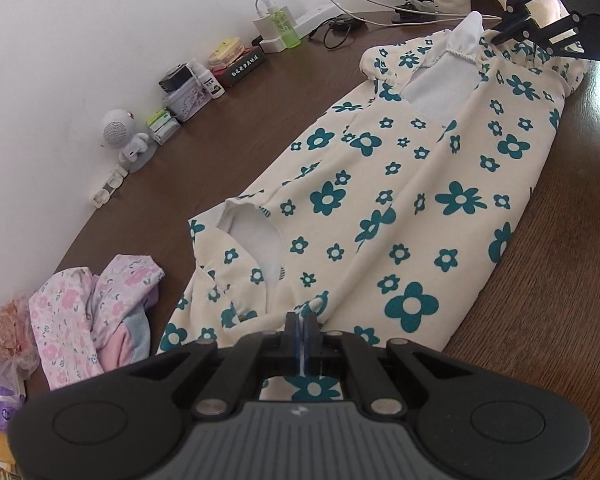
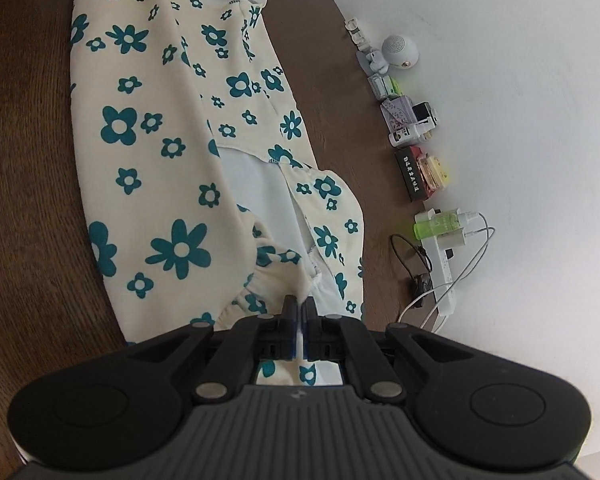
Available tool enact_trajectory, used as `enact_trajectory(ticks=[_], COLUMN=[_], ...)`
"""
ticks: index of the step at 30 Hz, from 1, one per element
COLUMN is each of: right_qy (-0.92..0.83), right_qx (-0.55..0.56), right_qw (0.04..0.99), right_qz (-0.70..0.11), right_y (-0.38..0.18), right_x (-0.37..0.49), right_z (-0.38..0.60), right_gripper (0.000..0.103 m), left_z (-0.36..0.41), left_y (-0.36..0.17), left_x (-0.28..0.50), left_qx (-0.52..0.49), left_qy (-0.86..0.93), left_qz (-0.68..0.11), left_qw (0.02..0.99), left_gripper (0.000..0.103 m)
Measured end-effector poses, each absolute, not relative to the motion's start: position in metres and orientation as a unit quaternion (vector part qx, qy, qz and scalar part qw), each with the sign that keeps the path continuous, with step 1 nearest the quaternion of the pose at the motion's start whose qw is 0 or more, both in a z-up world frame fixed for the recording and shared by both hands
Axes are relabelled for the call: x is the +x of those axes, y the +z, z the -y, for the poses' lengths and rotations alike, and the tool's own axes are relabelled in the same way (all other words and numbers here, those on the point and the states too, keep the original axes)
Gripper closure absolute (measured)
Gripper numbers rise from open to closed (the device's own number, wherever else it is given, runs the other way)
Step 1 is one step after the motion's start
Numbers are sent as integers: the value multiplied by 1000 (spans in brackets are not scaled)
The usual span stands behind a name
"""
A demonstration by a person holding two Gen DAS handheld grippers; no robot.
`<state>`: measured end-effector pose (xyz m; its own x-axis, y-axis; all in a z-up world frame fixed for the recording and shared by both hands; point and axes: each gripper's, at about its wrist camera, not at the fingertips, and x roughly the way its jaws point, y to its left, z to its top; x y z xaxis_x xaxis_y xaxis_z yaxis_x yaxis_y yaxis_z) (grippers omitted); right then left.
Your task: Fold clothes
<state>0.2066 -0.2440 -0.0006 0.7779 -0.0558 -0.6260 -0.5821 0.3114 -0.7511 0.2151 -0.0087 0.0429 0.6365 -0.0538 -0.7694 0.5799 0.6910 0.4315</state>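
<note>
Left wrist view: left gripper [image 1: 302,322] and right gripper [image 1: 500,34] each pinch opposite ends of the flowered garment [image 1: 400,200], lying lengthwise-folded on the bench [image 1: 220,128]. Crosswise fold remains.

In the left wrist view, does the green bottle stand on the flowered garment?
No, the green bottle stands on the bare brown table near the wall, well apart from the flowered garment.

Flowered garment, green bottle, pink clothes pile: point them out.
flowered garment [image 1: 420,200], left wrist view, middle of the cloth.
green bottle [image 1: 284,26], left wrist view, its body.
pink clothes pile [image 1: 88,312], left wrist view, top fabric.
</note>
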Motion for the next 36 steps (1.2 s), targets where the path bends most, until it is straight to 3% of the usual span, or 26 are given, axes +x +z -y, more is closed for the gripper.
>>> enact_trajectory(ticks=[16, 18, 19, 20, 22, 27, 36], right_qy=[179, 171, 164, 156, 145, 202, 382], right_qx=[-552, -535, -519, -498, -430, -268, -268], right_qw=[752, 767, 779, 794, 831, 888, 835], right_qz=[-312, -311, -311, -312, -322, -315, -292], right_y=[-30, -26, -21, -15, 4, 44, 6], right_x=[223, 223, 224, 224, 224, 204, 203], right_z=[251, 255, 260, 266, 283, 298, 196], right_gripper=[99, 96, 86, 70, 64, 65, 66], left_z=[1, -6, -12, -18, -29, -20, 18], left_y=[33, 40, 45, 50, 63, 77, 29], left_x=[220, 218, 215, 212, 203, 191, 208], left_qx=[311, 287, 269, 251, 213, 151, 132], left_qy=[-181, -173, -170, -166, -157, -208, -259], left_qz=[-390, -385, -382, -379, -370, -349, -380], left_qw=[847, 860, 868, 875, 890, 901, 878], left_gripper=[98, 92, 88, 87, 86, 83, 83])
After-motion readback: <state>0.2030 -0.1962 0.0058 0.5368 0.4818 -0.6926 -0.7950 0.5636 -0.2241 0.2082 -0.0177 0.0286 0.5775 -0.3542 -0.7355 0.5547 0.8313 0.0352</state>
